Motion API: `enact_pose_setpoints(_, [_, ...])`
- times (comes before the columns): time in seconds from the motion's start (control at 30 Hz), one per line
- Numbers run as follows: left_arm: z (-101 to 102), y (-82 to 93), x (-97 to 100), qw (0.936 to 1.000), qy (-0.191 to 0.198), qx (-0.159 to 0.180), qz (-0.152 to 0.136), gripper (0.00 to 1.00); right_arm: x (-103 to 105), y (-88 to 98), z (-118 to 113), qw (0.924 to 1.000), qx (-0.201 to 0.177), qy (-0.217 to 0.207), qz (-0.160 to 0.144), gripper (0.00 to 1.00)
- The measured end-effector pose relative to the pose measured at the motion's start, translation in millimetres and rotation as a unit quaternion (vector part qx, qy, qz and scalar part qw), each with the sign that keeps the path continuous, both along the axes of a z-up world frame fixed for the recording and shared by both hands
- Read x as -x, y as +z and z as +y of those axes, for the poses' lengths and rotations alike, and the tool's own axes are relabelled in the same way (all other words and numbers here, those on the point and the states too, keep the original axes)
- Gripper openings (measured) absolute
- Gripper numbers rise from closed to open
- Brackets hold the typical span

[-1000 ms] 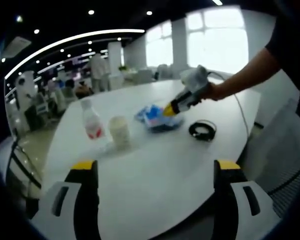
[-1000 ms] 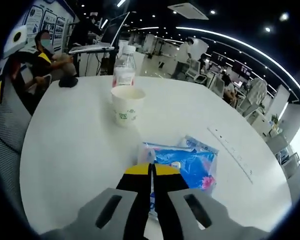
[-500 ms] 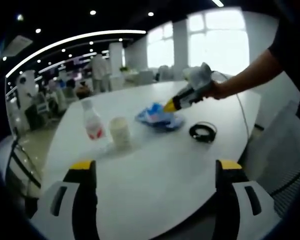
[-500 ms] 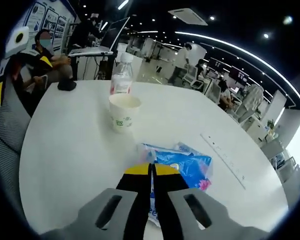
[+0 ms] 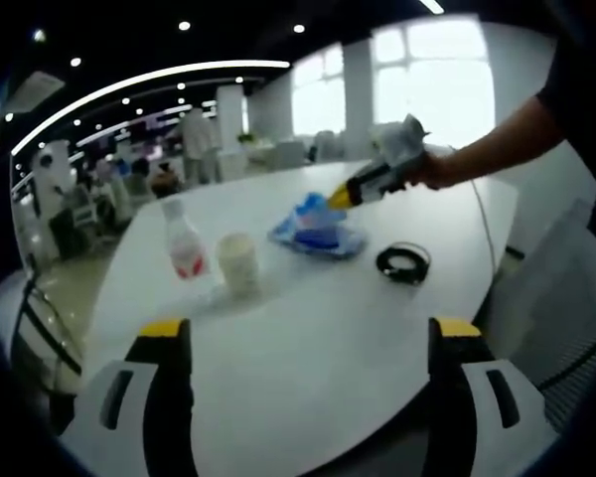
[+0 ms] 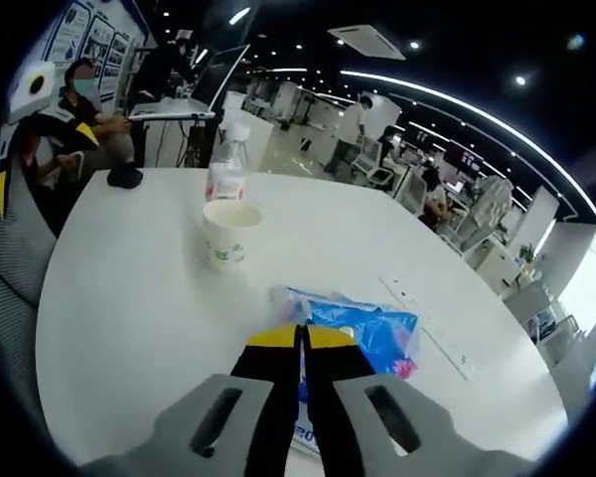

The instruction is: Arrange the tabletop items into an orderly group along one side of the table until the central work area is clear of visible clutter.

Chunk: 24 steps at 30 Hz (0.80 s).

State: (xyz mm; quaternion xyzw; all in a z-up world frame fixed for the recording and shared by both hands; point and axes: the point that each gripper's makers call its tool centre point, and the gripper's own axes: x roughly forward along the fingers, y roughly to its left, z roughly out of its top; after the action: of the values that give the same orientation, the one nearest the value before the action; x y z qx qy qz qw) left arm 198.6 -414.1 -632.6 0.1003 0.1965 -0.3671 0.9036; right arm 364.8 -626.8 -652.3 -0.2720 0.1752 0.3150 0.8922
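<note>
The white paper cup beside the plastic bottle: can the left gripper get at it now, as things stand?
Probably yes. The left gripper is open and holds nothing, and the bare white table lies between it and the white paper cup. The clear plastic bottle stands close beside the cup.

Blue packet pinched up at one edge; cup beside bottle; cable coil apart.
</note>
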Motion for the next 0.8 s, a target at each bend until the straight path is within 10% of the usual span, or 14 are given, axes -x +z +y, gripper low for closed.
enact_pose_setpoints(0.8, [2, -3.8, -1.1, 1.0, -0.001, 0.001, 0.004, 0.96, 11, 2.9, -58, 0.9987, 0.013, -0.048, -0.005, 0.0])
